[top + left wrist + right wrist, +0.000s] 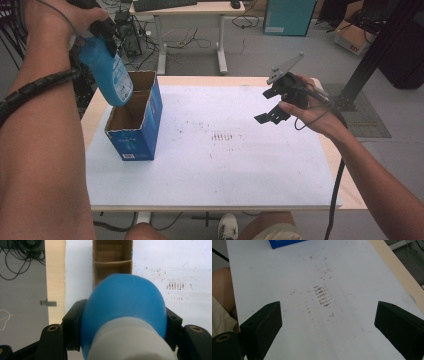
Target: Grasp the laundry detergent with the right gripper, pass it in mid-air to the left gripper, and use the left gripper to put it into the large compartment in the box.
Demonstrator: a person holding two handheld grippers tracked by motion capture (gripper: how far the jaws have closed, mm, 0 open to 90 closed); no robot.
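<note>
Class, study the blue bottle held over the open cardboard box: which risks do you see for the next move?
1. The blue bottle hangs tilted above the box, partly over its rim; lowered like this, it may catch the edge or a flap.
2. The left gripper clamps it near the white cap end, so the heavy body could swing or slip.
3. The right gripper hovers open far away, so nothing steadies the light box if bumped.

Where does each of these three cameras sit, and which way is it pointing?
High view: above the person's side, looking forward and down on the table; both forearms show.
Left gripper view: on the left gripper, looking down past the bottle into the box; its jaws clamp the bottle.
Right gripper view: on the right gripper, facing the table; open jaws.
All three share the box.
</note>
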